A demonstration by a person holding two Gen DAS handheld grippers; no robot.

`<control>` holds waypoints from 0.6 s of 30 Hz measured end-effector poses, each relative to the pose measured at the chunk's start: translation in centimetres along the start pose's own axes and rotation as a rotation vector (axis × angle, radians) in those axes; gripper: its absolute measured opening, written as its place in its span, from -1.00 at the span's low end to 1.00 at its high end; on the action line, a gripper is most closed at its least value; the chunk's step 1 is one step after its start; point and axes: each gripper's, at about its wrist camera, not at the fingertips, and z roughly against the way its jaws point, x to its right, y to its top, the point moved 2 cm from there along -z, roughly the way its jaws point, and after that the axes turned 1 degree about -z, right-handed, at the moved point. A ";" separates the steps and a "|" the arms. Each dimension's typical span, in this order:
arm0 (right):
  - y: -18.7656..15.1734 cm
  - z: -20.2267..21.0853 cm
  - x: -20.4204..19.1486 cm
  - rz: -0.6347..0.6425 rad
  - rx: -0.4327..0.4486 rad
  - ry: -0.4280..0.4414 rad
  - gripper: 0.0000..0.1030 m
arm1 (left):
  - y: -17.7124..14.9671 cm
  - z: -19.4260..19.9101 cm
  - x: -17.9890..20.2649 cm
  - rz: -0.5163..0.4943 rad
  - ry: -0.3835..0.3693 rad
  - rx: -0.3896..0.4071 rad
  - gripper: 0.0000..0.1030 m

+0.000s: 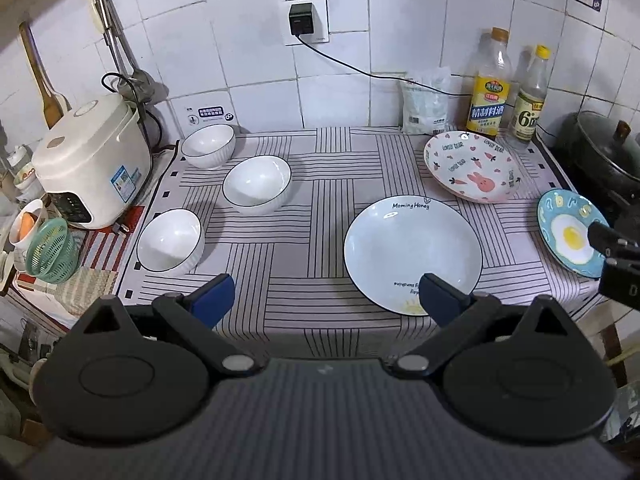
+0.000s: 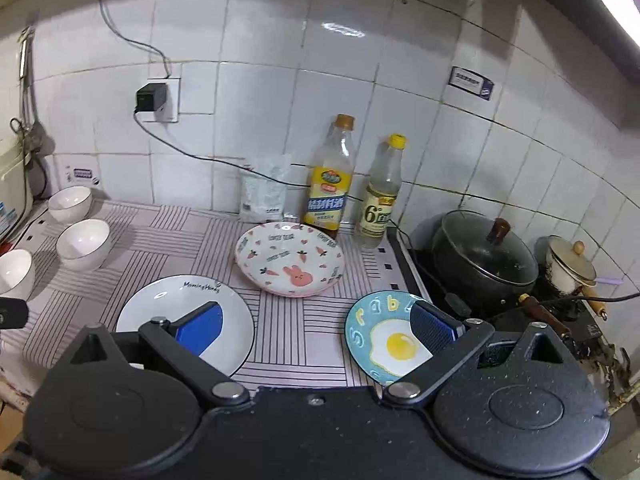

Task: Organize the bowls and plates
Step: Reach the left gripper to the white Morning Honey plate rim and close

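On the striped cloth [image 1: 312,200], white bowls stand at the left: a stack of two [image 1: 208,146] at the back, one [image 1: 256,184] in the middle, one [image 1: 170,240] nearest. A white plate [image 1: 412,248] lies in the centre, with a pink bunny plate [image 1: 472,166] behind it and a blue egg plate [image 1: 568,232] at the right. My left gripper [image 1: 326,296] hovers open over the cloth's front edge, its right finger above the white plate's rim. My right gripper [image 2: 318,326] is open, between the white plate [image 2: 160,304] and the egg plate [image 2: 384,340]. Neither holds anything.
A rice cooker [image 1: 92,160] and a green basket [image 1: 52,250] stand left of the cloth. Two bottles [image 2: 328,184], [image 2: 380,196] and a white bag [image 2: 264,192] line the tiled wall. A lidded black pot [image 2: 484,260] and a small enamel pot [image 2: 568,268] sit on the stove at the right.
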 end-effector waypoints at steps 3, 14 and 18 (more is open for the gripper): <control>0.0 0.0 0.0 0.010 0.002 0.000 0.97 | 0.1 0.0 -0.1 0.003 -0.008 -0.011 0.94; 0.4 -0.9 0.0 0.021 0.063 0.013 0.97 | 1.0 -0.8 -1.0 0.051 -0.081 0.000 0.94; -0.6 -2.5 0.3 -0.060 0.106 0.118 0.90 | 1.6 -2.3 -0.9 0.004 -0.072 -0.021 0.94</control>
